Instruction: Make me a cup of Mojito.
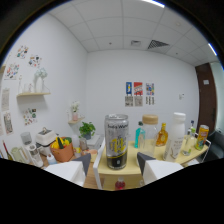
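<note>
A tall silver drink can (116, 141) with a yellow and black label stands upright on the pale yellow table (131, 172), nearer than the other bottles. My gripper (115, 161) is open, and the can stands between its fingertips (86, 161) with a gap showing on either side. Beyond the can stand a blue-green bottle (140, 135), an amber bottle (161, 135), a tall white bottle (177, 131) and a yellow can (202, 137). A small red thing (119, 185) shows low between the fingers, below the table's front.
An orange pot (62, 149) holding yellow and green items and a small green plant (87, 130) stand beyond the left finger. White containers (31, 150) sit further left under a wall shelf (33, 93). A dark door (206, 95) is at the far right.
</note>
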{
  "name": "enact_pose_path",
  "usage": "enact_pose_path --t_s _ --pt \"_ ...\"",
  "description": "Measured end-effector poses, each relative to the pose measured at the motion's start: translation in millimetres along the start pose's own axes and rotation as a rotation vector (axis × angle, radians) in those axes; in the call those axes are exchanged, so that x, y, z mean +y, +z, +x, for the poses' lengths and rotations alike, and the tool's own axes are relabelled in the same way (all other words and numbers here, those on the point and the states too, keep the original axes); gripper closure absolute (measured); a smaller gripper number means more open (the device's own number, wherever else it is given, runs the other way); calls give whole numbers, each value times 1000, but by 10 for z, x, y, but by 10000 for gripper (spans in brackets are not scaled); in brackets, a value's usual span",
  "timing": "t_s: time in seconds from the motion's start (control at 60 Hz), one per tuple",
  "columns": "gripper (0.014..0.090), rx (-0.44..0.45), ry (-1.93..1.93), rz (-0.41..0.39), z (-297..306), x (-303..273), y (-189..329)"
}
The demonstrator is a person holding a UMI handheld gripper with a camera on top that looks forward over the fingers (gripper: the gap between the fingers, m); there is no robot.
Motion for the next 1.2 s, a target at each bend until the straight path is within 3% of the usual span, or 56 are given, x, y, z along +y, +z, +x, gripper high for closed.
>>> enact_pose_path --t_s 0.217,0.35,0.7,0.933,1.2 --pt "229 32 -10 18 56 -203 650" --pt "501 47 -15 21 101 -249 834" --pt "524 17 -2 15 77 -249 754" --pt "530 -14 5 87 136 -379 101" --pt "531 14 58 18 573 313 -423"
